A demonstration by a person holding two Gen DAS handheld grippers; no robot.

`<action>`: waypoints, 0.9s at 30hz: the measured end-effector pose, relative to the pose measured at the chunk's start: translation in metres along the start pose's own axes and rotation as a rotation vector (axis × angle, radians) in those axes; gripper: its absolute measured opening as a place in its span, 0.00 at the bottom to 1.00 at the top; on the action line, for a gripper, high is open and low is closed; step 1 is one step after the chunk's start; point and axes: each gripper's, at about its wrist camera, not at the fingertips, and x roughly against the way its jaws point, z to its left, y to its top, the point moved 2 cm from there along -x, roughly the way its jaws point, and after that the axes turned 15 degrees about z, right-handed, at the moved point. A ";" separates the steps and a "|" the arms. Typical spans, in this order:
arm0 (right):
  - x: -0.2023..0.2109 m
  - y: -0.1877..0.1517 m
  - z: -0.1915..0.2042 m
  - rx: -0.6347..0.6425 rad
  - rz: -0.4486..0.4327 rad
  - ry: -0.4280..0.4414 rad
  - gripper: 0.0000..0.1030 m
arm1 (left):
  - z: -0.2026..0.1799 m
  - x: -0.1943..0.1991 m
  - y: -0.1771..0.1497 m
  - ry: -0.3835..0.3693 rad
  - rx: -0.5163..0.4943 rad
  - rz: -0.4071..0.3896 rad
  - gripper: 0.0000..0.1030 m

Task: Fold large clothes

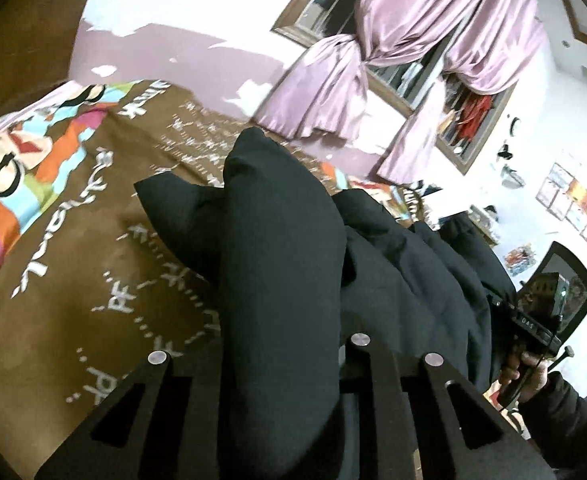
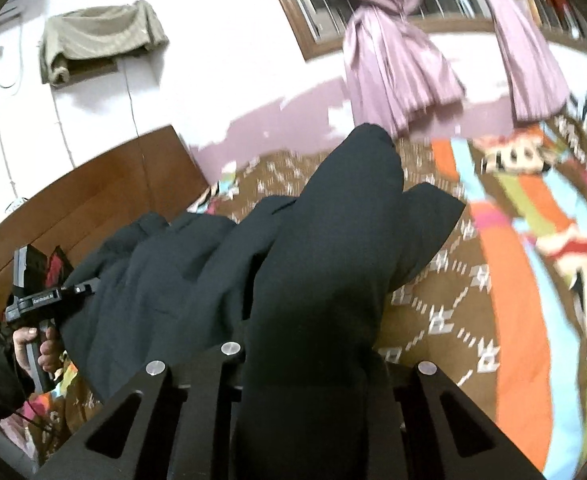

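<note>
A large black padded jacket (image 1: 277,248) hangs between both grippers above a brown patterned bedspread (image 1: 73,264). My left gripper (image 1: 281,356) is shut on a thick fold of the jacket that bulges up between its fingers. My right gripper (image 2: 313,356) is shut on another thick fold of the same jacket (image 2: 325,248). The right gripper and its hand also show at the right of the left wrist view (image 1: 541,320). The left gripper and its hand show at the left of the right wrist view (image 2: 41,300).
The bedspread (image 2: 445,312) carries colourful cartoon prints. A wooden headboard (image 2: 105,196) stands behind the bed. Pink curtains (image 1: 425,40) hang at a window on the far wall. Cluttered shelves and posters (image 1: 573,200) sit at the right.
</note>
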 end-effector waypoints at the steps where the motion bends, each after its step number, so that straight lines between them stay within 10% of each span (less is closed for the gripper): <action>1: 0.009 0.003 -0.002 0.000 -0.022 -0.004 0.15 | -0.005 0.000 0.002 -0.009 -0.002 -0.008 0.15; 20: 0.012 -0.044 -0.056 -0.113 0.025 -0.087 0.16 | -0.009 -0.050 -0.029 0.044 -0.054 0.119 0.15; 27: 0.009 -0.049 -0.066 -0.152 0.057 -0.168 0.33 | 0.010 -0.054 -0.037 0.123 -0.010 0.142 0.28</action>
